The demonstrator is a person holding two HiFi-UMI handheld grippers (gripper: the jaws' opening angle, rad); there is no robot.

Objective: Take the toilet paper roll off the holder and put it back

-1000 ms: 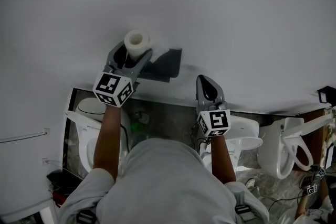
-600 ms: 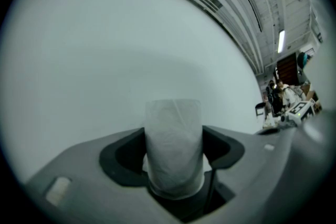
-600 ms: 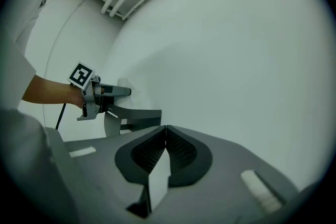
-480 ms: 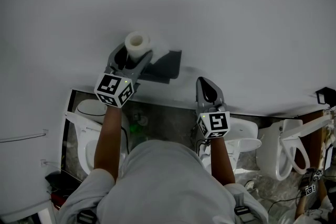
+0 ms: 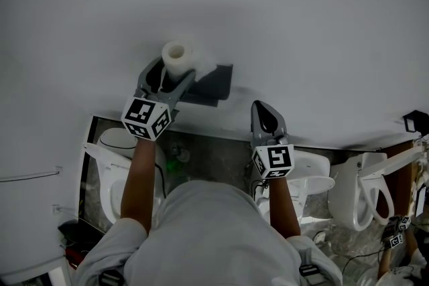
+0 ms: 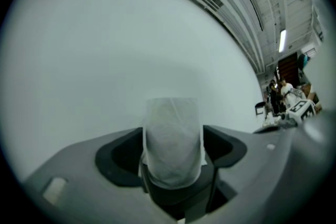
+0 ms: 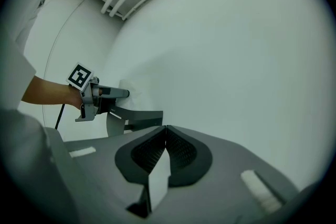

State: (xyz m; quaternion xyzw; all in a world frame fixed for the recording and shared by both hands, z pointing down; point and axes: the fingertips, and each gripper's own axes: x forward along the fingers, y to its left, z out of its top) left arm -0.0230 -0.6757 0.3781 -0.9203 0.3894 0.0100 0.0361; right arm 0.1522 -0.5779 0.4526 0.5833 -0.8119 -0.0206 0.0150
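A white toilet paper roll (image 5: 178,55) stands on end against the white wall, just left of the dark grey holder (image 5: 211,82). My left gripper (image 5: 171,74) has the roll between its jaws. In the left gripper view the roll (image 6: 173,139) fills the gap and both sides still touch it, while the jaws are opening. My right gripper (image 5: 266,110) hangs lower and to the right of the holder, shut with nothing in it. The right gripper view shows its own pads (image 7: 166,131) pressed together. Beyond them are the holder (image 7: 139,120) and the left gripper (image 7: 123,93).
The white wall (image 5: 301,23) fills the upper half of the head view. Below it stand three white toilets (image 5: 120,144) (image 5: 312,177) (image 5: 365,184) on a grey stone floor. A small black fitting (image 5: 417,120) sits at the right edge. People stand far off (image 6: 281,89).
The left gripper and the roll have crept slightly up and to the right along the wall. The right gripper has hardly moved.
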